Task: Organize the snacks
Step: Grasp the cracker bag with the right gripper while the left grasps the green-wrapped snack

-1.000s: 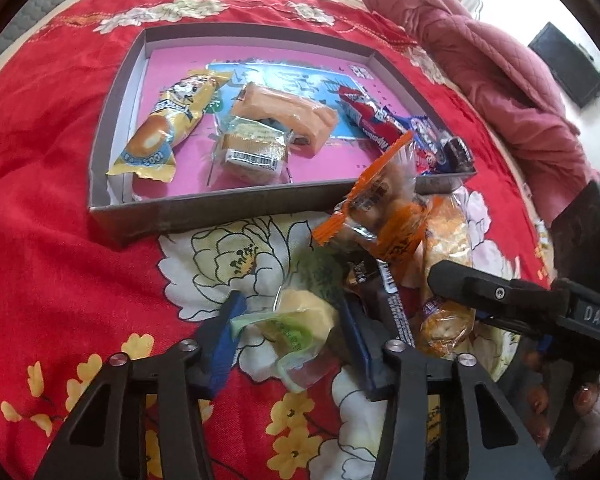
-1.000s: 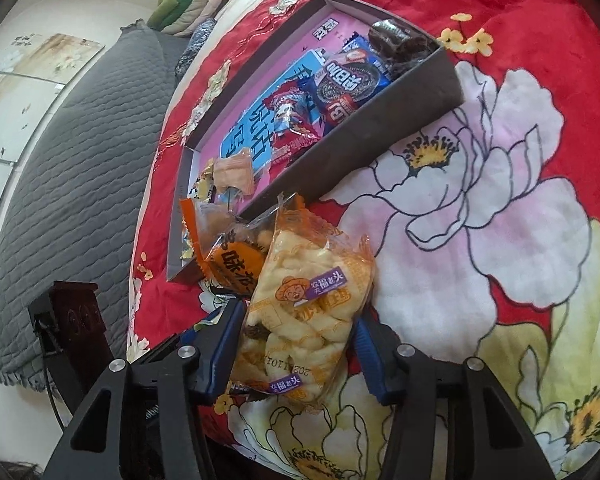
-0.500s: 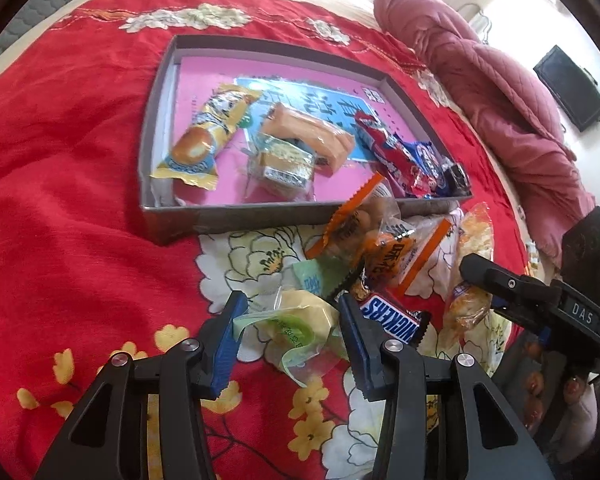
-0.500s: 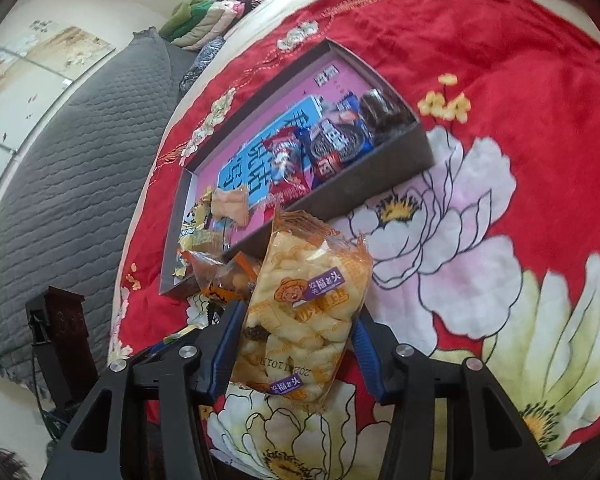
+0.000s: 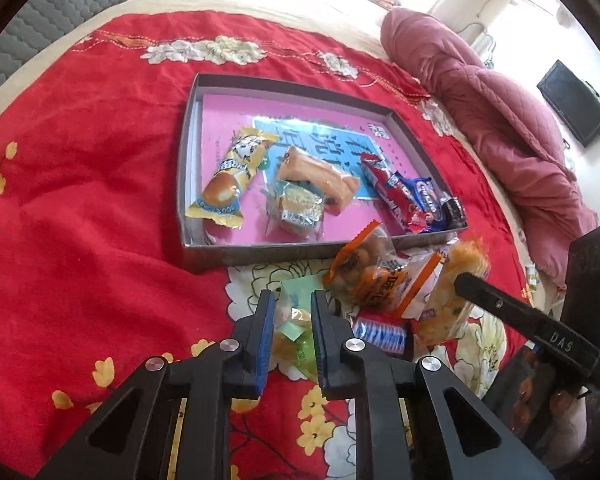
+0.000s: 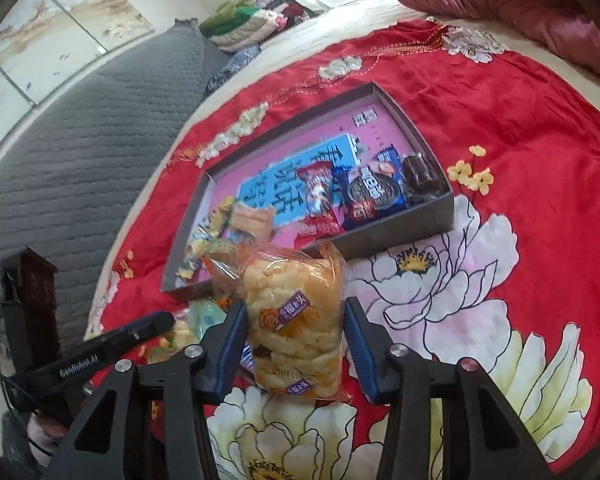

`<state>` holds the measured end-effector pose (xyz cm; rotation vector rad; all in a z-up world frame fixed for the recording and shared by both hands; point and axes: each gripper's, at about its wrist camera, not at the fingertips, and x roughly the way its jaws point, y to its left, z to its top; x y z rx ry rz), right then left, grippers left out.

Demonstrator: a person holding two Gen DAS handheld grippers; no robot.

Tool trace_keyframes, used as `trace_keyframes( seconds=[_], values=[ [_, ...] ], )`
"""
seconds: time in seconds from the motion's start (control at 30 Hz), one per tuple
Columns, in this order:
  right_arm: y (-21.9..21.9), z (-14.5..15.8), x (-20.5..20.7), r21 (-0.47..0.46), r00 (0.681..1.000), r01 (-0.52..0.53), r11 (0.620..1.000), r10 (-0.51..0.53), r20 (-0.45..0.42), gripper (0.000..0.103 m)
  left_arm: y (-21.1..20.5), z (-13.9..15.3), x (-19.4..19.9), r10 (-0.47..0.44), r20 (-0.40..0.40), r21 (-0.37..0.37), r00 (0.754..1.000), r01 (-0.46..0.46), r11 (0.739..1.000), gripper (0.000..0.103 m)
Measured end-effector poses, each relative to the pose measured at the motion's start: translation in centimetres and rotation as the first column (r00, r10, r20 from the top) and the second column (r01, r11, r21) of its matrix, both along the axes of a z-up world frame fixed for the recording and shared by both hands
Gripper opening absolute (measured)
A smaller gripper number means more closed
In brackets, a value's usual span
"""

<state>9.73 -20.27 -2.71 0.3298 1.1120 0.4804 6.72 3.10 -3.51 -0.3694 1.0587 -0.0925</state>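
Red floral bedding covers a bed, with a quilted grey headboard behind and a pink duvet heaped at one side. On it, the left gripper (image 5: 292,320) has snapped shut since a second ago, when its jaws stood wide around the small yellow-green packet (image 5: 296,344); now the blue pads pinch that packet tight. The right gripper (image 6: 294,334) has its jaws closing a little further on the clear bag of puffed crackers (image 6: 294,316), which it holds upright off the bedding; in the earlier right wrist view this bag hung lower and more tilted. Both grippers sit higher above the bedding than before, so I judge two snacks are now secured and ready to be carried to the grey box (image 5: 204,254).

Just in front of the box's near wall, a loose pile remains: an orange-trimmed bag of round snacks (image 5: 372,276), a pale green sachet (image 5: 298,294) and a blue-striped wrapper (image 5: 380,330).

Inside the box, on its pink and blue liner, lie a yellow bread bar (image 5: 232,180) by the left wall, a long orange cake (image 5: 320,178) and a small clear-wrapped biscuit (image 5: 298,210) in the middle, then a red bar (image 5: 392,196), a blue cookie pack (image 5: 428,200) and a dark sweet (image 5: 454,210) towards the right corner. The far half of the box holds nothing.
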Motion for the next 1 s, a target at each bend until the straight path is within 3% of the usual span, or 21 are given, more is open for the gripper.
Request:
trace_keyframes(
  seconds=[0.13,0.23,0.3,0.37,0.53,0.83,1.0],
  values=[
    [-0.2,-1.0,0.3,0.003,1.0,-0.002,1.0,0.002,-0.024,0.048,0.3,-0.6,0.1,0.007,-0.015,-0.016,1.0,-0.007,1.0,0.019],
    [0.1,-1.1,0.3,-0.027,1.0,-0.011,1.0,0.01,-0.025,0.048,0.6,-1.1,0.2,0.01,-0.04,-0.042,0.999,-0.011,0.999,0.027],
    [0.2,-1.4,0.4,-0.028,0.999,-0.006,1.0,0.005,-0.034,0.049,1.0,-1.9,0.1,0.015,-0.069,-0.088,0.998,-0.021,0.996,0.047],
    [0.2,-1.7,0.6,-0.032,0.999,-0.005,0.999,0.004,-0.045,0.049,1.3,-2.8,0.1,0.024,-0.101,-0.11,0.995,-0.036,0.993,0.052],
    [0.1,-2.6,0.9,-0.025,0.997,-0.004,1.0,0.002,-0.076,0.049,1.4,-3.8,0.2,0.026,-0.123,-0.157,0.992,-0.045,0.987,0.052],
    [0.7,-3.8,1.3,-0.031,0.995,-0.016,0.999,0.013,-0.101,0.05,1.1,-4.6,0.9,0.033,-0.13,-0.172,0.991,-0.055,0.984,0.052],
    [1.4,-4.1,1.2,-0.077,0.994,-0.043,0.996,0.035,-0.105,0.051,0.9,-5.0,0.9,0.034,-0.121,-0.171,0.992,-0.055,0.984,0.06]
  ],
)
